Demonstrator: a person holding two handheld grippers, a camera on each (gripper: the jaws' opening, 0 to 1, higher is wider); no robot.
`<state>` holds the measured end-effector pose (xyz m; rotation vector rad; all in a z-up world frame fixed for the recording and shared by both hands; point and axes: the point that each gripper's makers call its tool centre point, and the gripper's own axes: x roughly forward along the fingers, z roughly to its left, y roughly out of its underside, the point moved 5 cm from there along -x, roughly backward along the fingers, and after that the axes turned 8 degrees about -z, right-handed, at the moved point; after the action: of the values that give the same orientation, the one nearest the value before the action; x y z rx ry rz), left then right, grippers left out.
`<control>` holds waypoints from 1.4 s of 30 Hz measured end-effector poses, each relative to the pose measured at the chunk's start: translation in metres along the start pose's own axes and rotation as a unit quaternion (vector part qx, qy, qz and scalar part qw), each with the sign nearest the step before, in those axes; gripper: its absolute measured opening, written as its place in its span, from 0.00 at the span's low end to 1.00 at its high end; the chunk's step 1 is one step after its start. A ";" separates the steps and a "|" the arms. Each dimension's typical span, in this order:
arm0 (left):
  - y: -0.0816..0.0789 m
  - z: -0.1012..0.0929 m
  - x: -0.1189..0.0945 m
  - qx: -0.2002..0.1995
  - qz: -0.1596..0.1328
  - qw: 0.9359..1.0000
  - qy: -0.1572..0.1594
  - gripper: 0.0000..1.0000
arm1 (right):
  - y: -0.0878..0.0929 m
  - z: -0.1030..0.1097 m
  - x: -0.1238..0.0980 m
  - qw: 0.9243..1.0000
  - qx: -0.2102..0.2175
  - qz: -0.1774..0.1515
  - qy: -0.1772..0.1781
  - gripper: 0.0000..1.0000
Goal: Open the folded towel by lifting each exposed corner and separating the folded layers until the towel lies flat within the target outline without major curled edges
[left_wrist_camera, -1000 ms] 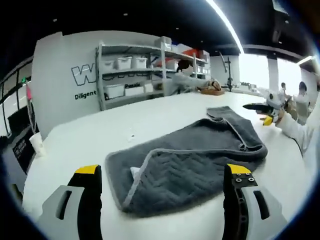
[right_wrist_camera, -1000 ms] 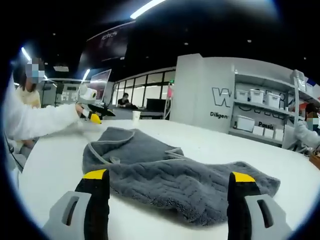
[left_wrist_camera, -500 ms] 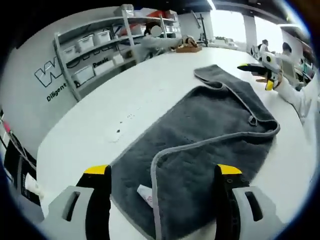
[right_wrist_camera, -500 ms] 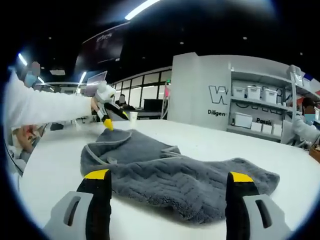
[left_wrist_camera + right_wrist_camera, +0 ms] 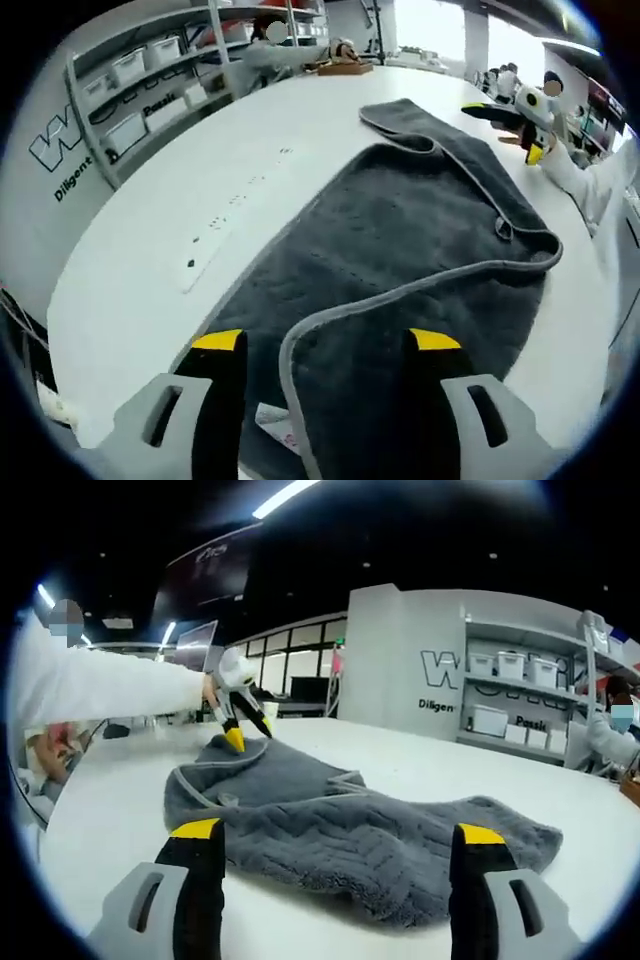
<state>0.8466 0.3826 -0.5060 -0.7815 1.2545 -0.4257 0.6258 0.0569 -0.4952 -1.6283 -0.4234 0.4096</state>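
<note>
Grey terry towel (image 5: 400, 230), still partly folded, lies on the white table (image 5: 150, 240); soft, limp and light by its look, it should drape and sag when lifted. The left gripper (image 5: 330, 345), jaws spread, hangs over the towel's near piped edge (image 5: 300, 335), the likeliest hold. The right gripper (image 5: 335, 835), jaws spread, holds nothing, near the towel's opposite end.

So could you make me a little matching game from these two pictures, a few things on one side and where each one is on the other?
Things:
1. grey towel
2. left gripper
3. white tag
4. storage bins

Places:
A. on the shelves by the wall
B. open, low over the towel's folded-over edge
C. spread partly folded on the white table
D. at the towel's near end, between the jaws

Pairs: 1-C, 2-B, 3-D, 4-A
</note>
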 end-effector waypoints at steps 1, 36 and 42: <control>0.002 0.000 0.001 -0.003 0.004 1.000 0.004 0.59 | -0.001 0.000 0.000 1.000 0.000 -0.001 0.000 0.93; -0.007 -0.025 -0.015 0.016 -0.013 0.996 0.092 0.03 | 0.001 -0.003 0.000 1.000 0.000 0.003 0.005 0.89; -0.005 -0.035 -0.028 0.018 -0.019 0.994 0.105 0.03 | 0.001 -0.005 -0.001 1.000 -0.003 0.001 0.008 0.88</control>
<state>0.8059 0.3880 -0.4873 -0.7451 1.4249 -0.5701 0.6273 0.0525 -0.4956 -1.6370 -0.4103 0.3969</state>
